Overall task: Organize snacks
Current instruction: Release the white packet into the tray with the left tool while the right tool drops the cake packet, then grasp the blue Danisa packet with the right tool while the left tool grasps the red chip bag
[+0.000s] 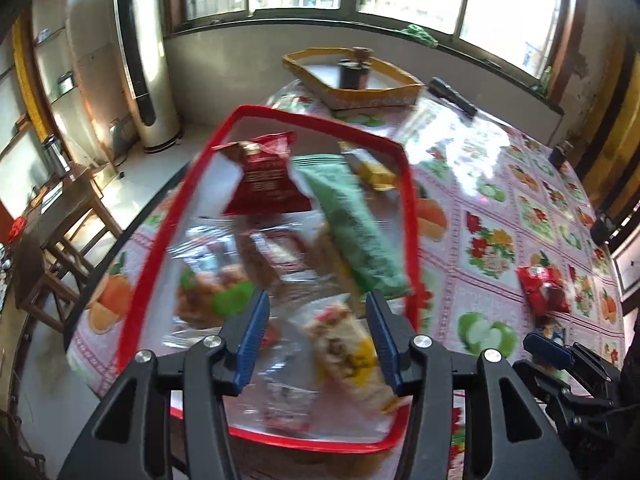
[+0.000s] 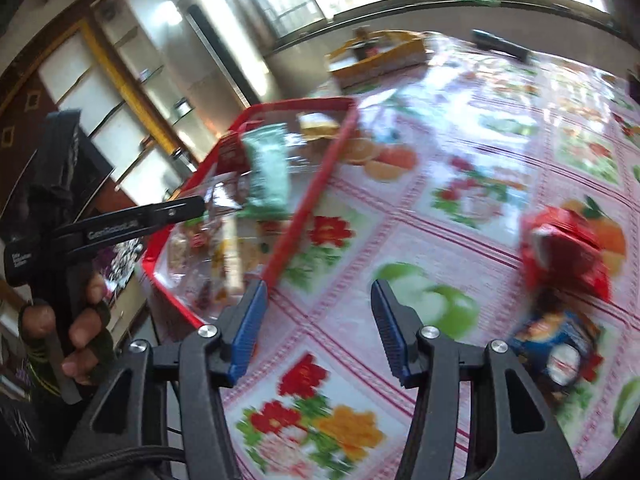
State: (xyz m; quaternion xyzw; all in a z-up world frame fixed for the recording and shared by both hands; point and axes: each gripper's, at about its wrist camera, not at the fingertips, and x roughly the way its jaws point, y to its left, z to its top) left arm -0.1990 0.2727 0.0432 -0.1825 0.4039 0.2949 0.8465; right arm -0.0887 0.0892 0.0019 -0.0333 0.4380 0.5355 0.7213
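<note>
Most snacks already lie in the red tray (image 1: 412,200), but a red packet (image 2: 568,248) and blue packet (image 2: 560,348) remain on the table (image 2: 460,152), both tools, left tool (image 1: 316,340) and right tool (image 2: 318,328), half open and empty.

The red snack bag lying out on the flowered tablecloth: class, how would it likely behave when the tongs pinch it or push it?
The red snack bag looks crumpled and puffy, so it would probably give and crinkle when pinched. It seems light for its size. On the glossy tablecloth a push would likely slide it, not roll it.
</note>
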